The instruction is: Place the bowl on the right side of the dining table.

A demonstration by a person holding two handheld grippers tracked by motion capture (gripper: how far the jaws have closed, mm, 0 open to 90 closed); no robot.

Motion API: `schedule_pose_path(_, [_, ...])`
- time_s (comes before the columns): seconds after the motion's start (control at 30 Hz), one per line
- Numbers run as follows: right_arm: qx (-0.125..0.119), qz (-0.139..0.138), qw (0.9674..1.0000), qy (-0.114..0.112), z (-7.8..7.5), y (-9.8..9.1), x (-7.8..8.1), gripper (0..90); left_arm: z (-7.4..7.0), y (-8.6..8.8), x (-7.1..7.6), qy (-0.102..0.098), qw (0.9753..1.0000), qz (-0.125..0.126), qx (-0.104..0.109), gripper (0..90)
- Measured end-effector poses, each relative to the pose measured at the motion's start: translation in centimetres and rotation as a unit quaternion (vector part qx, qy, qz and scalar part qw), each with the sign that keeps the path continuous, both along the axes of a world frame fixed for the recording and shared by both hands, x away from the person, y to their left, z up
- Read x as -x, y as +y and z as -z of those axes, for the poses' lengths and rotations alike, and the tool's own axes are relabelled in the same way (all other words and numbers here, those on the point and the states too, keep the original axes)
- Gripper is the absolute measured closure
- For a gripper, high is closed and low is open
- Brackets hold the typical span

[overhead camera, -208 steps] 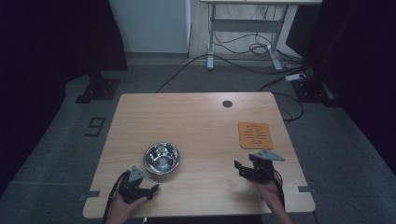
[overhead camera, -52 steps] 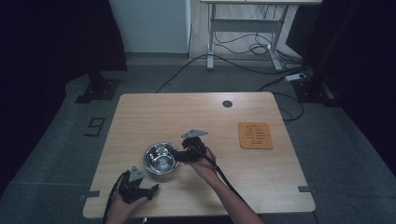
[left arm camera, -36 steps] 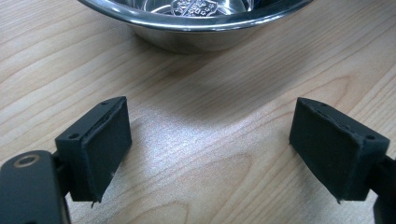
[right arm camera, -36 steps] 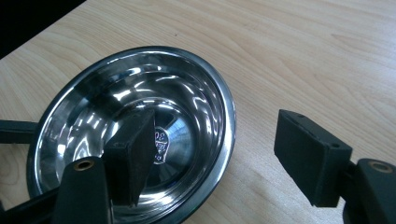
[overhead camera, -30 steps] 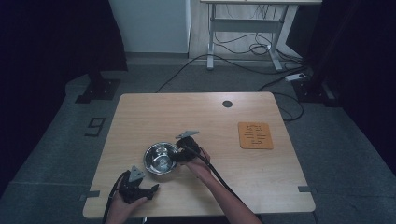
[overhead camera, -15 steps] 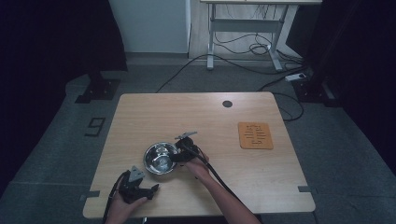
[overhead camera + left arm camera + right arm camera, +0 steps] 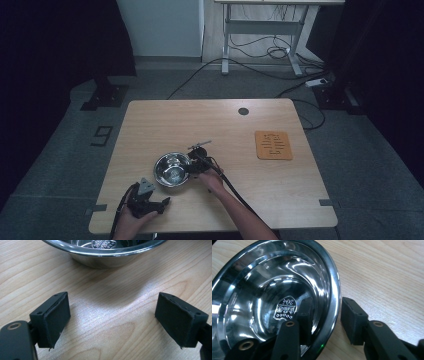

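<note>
1. Steel bowl point(image 7: 172, 169) sits on the wood table point(image 7: 210, 125), near the front-left part; orange mat point(image 7: 273, 145) lies well right of bowl, untouched.
2. Change: right gripper point(image 7: 194, 162) started at the table's right side, near the mat, then crossed over to the bowl within the last few secs. It's now at bowl's right rim.
3. Right gripper view: one jaw inside the bowl point(image 7: 277, 302), other outside, rim wall between them. Jaws narrow but a gap shows on the outer side, so not clamped yet, I'd say.
4. Left gripper point(image 7: 145, 202) hasn't moved the whole time: rests just in front of bowl, a bit left, jaws wide apart w/ nothing between. Left gripper view shows bare table betw. the pads point(image 7: 53, 320), bowl point(image 7: 105, 252) just ahead.
5. Meaning: approach looks done; step in hand = pinch the rim. Next prob. close, then lift/drag bowl. Risk: thin slick rim could slip or bowl could tip if grip is shallow.
</note>
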State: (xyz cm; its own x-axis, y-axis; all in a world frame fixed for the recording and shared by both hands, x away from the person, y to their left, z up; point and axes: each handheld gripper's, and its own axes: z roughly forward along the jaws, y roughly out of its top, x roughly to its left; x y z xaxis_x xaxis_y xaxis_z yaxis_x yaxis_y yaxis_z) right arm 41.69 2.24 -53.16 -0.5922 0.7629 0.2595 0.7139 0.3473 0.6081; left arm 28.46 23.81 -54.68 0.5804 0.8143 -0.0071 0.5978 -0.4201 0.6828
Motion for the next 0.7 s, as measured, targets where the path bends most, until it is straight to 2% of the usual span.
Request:
schedule_pose_path(0.4, [-0.014, 0.001, 0.9998, 0.015, 0.01, 0.17, -0.08, 75.7, 0.00, 0.00, 0.00, 0.000, 1.0000, 0.000, 0.000, 12.4])
schedule_pose_path(0.47, [-0.023, 0.001, 0.9995, 0.022, 0.05, 0.14, -0.13, 79.2, 0.00, 0.00, 0.00, 0.000, 1.0000, 0.000, 0.000, 12.4])
schedule_pose_path(0.57, [-0.024, 0.002, 0.9994, 0.024, 0.00, 0.15, -0.11, 81.6, 0.00, 0.01, -0.01, 0.000, 1.0000, 0.001, 0.000, 12.4])
schedule_pose_path(0.7, [-0.039, 0.014, 0.9986, 0.034, -0.07, -0.11, -0.29, 86.4, 0.00, 0.00, 0.00, 0.000, 1.0000, 0.000, 0.000, 12.5])
